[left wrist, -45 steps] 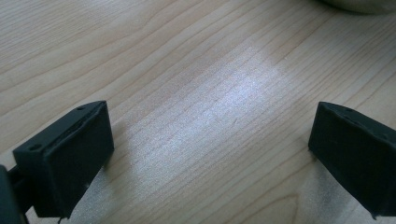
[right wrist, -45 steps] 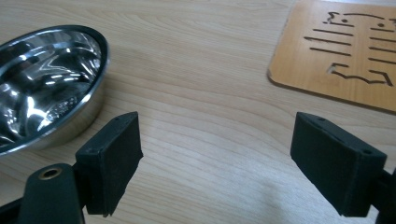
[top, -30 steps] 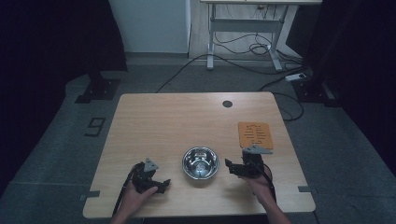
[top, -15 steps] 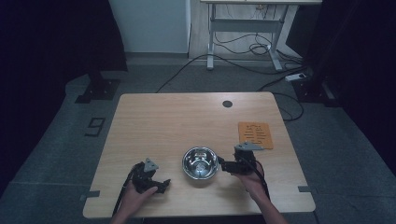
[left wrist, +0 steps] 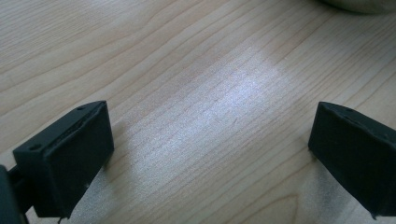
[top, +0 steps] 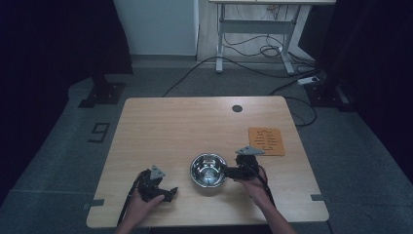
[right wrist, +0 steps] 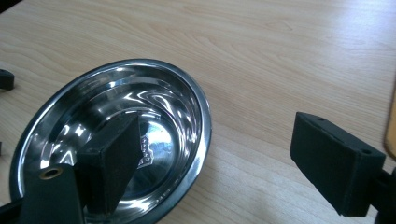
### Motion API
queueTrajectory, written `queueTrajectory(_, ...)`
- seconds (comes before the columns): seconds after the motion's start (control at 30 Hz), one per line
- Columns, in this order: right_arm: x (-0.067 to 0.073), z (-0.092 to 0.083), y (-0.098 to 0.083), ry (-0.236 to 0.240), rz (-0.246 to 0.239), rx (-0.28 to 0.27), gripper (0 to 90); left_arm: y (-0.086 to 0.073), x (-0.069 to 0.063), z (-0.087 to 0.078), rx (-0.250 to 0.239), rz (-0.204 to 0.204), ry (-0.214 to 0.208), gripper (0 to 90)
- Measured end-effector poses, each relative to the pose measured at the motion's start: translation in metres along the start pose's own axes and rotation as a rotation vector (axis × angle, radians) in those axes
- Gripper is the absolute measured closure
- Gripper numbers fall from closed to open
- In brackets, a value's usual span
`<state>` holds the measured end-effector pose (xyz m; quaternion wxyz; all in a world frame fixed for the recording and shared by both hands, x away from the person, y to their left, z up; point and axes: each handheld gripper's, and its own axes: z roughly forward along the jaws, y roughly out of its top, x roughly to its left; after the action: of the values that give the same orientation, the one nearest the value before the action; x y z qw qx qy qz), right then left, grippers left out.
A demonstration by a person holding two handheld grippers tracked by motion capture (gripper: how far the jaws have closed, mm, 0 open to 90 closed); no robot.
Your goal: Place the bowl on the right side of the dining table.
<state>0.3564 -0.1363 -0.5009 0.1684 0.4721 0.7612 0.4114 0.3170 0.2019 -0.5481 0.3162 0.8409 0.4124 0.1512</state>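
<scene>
Right tongs (right wrist: 212, 163) wide open, straddling steel bowl (top: 208, 169) rim, not yet closed. Left tongs (left wrist: 212, 158) open, empty, over table (top: 195, 122).

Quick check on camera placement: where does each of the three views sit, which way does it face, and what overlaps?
High view: fixed above the person's side, looking forward and down on the table; both hands enter from the bottom, left gripper, right gripper at the steel bowl.
Left gripper view: rides the left gripper, facing bare tabletop between open jaws.
Right gripper view: rides the right gripper, open, one jaw over the bowl, the other outside its rim.
Shared: high and right gripper views both show the bowl.
</scene>
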Motion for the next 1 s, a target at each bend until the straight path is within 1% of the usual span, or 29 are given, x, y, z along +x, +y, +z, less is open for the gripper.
queueTrajectory(0.13, 0.002, 0.009, 0.000, 0.003, 0.002, 0.017, 16.6, 0.000, 0.000, 0.000, -0.001, -0.001, 0.001, 0.0)
queueTrajectory(0.23, 0.003, 0.012, -0.001, 0.003, 0.003, 0.022, 16.7, 0.000, 0.000, 0.000, -0.001, -0.001, 0.001, 0.0)
queueTrajectory(0.3, 0.004, 0.017, -0.004, 0.008, 0.002, 0.038, 16.8, 0.000, 0.000, 0.000, -0.001, -0.001, 0.001, 0.0)
queueTrajectory(0.4, 0.005, 0.020, -0.006, 0.010, 0.001, 0.048, 17.0, 0.000, 0.000, 0.000, -0.001, -0.001, 0.001, 0.0)
queueTrajectory(0.47, 0.006, 0.022, -0.008, 0.004, 0.000, 0.059, 17.6, 0.000, 0.000, 0.000, -0.001, -0.002, 0.001, 0.0)
queueTrajectory(0.6, 0.004, 0.025, -0.012, 0.003, 0.006, 0.071, 19.5, 0.000, 0.000, 0.000, -0.001, -0.002, 0.001, 0.0)
queueTrajectory(0.63, 0.003, 0.026, -0.013, 0.004, 0.015, 0.082, 22.0, 0.000, 0.000, 0.000, -0.001, -0.001, 0.001, 0.0)
queueTrajectory(0.67, 0.003, 0.026, -0.013, 0.004, 0.015, 0.082, 22.0, 0.000, 0.000, 0.000, -0.001, -0.001, 0.001, 0.0)
queueTrajectory(0.73, 0.002, 0.028, -0.015, 0.011, 0.019, 0.090, 26.3, 0.000, 0.000, 0.000, -0.001, -0.002, 0.001, 0.0)
queueTrajectory(0.8, 0.001, 0.028, -0.017, 0.021, 0.025, 0.089, 33.9, 0.000, 0.000, 0.000, -0.001, -0.002, 0.001, 0.0)
queueTrajectory(0.83, 0.001, 0.028, -0.017, 0.031, 0.031, 0.090, 37.6, 0.000, 0.000, 0.000, -0.001, -0.001, 0.001, 0.0)
queueTrajectory(0.87, 0.000, 0.029, -0.019, 0.049, 0.029, 0.099, 43.4, 0.000, 0.000, 0.000, -0.001, -0.002, 0.001, 0.0)
queueTrajectory(0.9, 0.000, 0.029, -0.019, 0.061, 0.032, 0.103, 45.4, 0.000, 0.000, 0.000, -0.001, -0.001, 0.001, 0.0)
queueTrajectory(0.93, 0.000, 0.029, -0.019, 0.061, 0.032, 0.103, 45.4, 0.000, 0.000, 0.000, -0.001, -0.002, 0.001, 0.0)
queueTrajectory(1.0, -0.001, 0.029, -0.019, 0.084, 0.044, 0.112, 50.8, 0.000, 0.000, 0.000, -0.001, -0.002, 0.001, 0.0)
